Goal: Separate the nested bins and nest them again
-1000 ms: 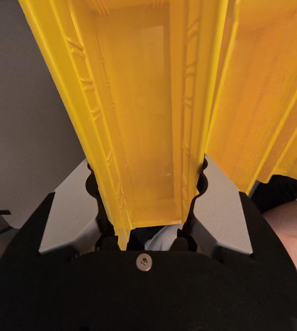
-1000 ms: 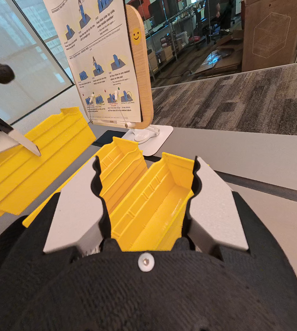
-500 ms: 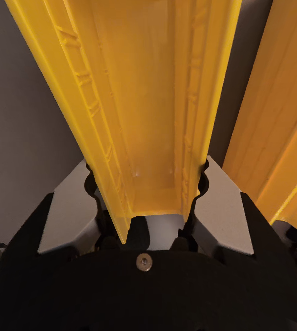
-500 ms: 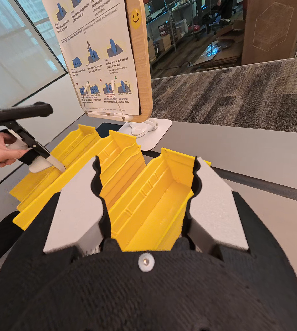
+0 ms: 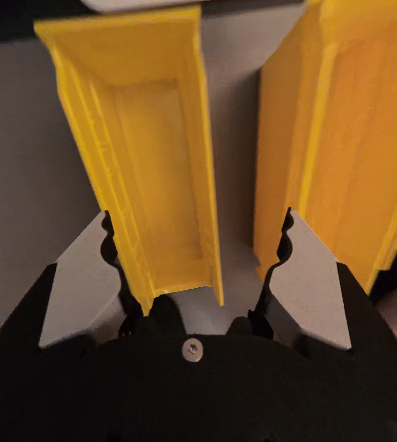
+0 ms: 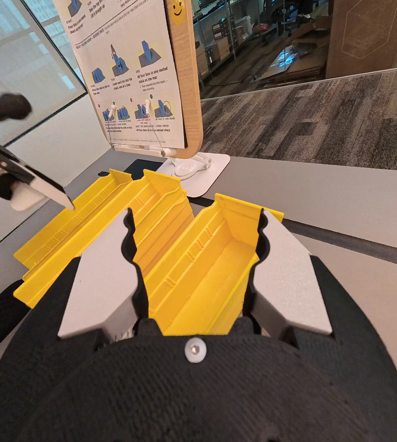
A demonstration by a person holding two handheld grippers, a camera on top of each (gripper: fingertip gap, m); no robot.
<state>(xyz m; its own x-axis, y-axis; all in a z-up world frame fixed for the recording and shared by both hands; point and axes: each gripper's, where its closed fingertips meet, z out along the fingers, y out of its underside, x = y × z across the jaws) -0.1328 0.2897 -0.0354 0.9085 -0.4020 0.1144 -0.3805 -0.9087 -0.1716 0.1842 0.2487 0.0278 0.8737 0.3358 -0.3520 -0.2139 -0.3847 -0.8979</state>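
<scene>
Right gripper [image 6: 194,241] has its fingers [image 6: 104,275] clamped on both long walls of a yellow bin [image 6: 207,270]. Two more yellow bins [image 6: 111,215] sit side by side to its left on the grey bench [image 6: 324,191], the left gripper [image 6: 49,191] hovering over the far one. Instruction sheet on a stand [image 6: 133,79] behind.

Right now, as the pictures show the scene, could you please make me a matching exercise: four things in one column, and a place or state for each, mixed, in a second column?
Things
1. left gripper
2. right gripper
3. sign board
4. left-most bin

Places or states
A. stands on a white base at the back
B. open wide, with a clear gap to one bin wall
C. has the right-most bin between its fingers
D. lies at the left end of the row

Pairs: 1-B, 2-C, 3-A, 4-D
</scene>
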